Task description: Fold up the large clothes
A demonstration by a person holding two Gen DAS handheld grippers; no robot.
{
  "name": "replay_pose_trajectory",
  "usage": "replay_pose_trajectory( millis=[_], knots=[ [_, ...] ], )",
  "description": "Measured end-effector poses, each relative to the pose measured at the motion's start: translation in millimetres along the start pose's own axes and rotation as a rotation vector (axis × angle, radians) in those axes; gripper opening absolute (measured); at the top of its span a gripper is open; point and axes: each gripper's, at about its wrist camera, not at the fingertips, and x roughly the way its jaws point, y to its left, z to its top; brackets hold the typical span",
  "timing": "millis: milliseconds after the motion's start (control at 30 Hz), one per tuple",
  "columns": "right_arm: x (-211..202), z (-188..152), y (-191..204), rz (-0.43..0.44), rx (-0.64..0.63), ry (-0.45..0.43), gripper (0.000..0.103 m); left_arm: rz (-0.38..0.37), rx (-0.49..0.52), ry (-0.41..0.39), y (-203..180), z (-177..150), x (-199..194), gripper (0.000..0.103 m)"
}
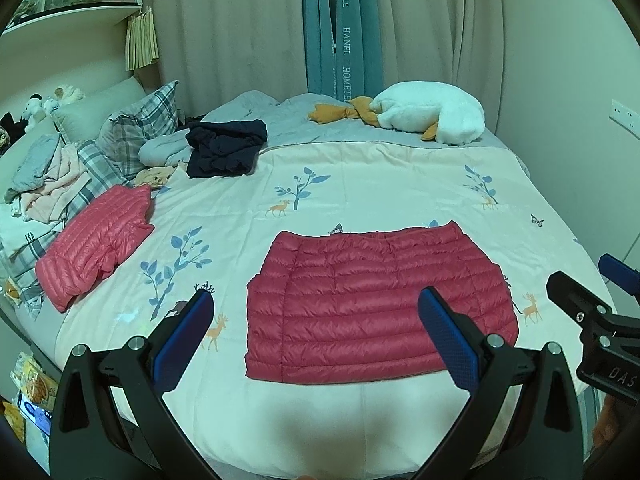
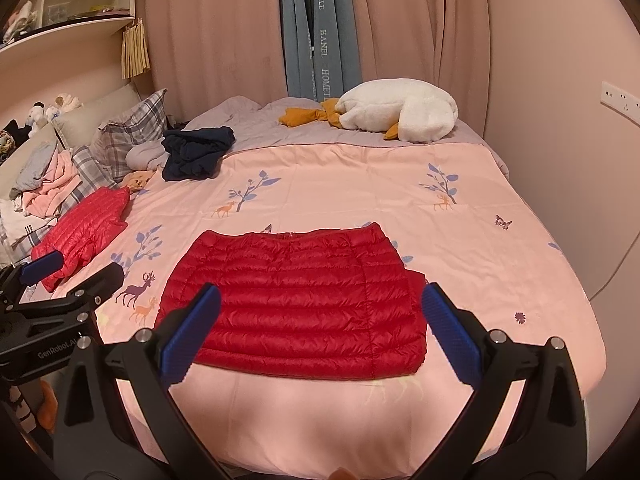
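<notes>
A red quilted down jacket (image 1: pixel 376 304) lies folded into a flat rectangle near the front edge of the bed, also seen in the right wrist view as the jacket (image 2: pixel 296 304). My left gripper (image 1: pixel 316 312) hovers open above its near edge, nothing between the blue pads. My right gripper (image 2: pixel 320 308) is open too, held over the jacket's front, empty. Each gripper shows at the side of the other's view: the right gripper (image 1: pixel 600 280) and the left gripper (image 2: pixel 68 268). A second folded pink-red down jacket (image 1: pixel 96 240) rests at the left.
The bed carries a pale printed quilt (image 1: pixel 360 184). A dark navy garment (image 1: pixel 224 148), plaid pillows (image 1: pixel 140 128) and a heap of clothes (image 1: pixel 44 176) lie at the back left. A white plush goose (image 1: pixel 432 112) lies at the back right. Curtains and a wall stand behind.
</notes>
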Motion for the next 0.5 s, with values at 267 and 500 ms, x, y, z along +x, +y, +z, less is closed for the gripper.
replay_pose_trajectory(
  millis=[267,500],
  knots=[
    [3.7,0.2,0.4,0.004,-0.004,0.006,0.101,-0.001,-0.005,0.007,0.9,-0.5,1.4,0.102],
    [5.7,-0.8,2.8,0.008,-0.005,0.014,0.101,-0.002,-0.004,0.009,1.1,0.1,3.2,0.102]
  ],
)
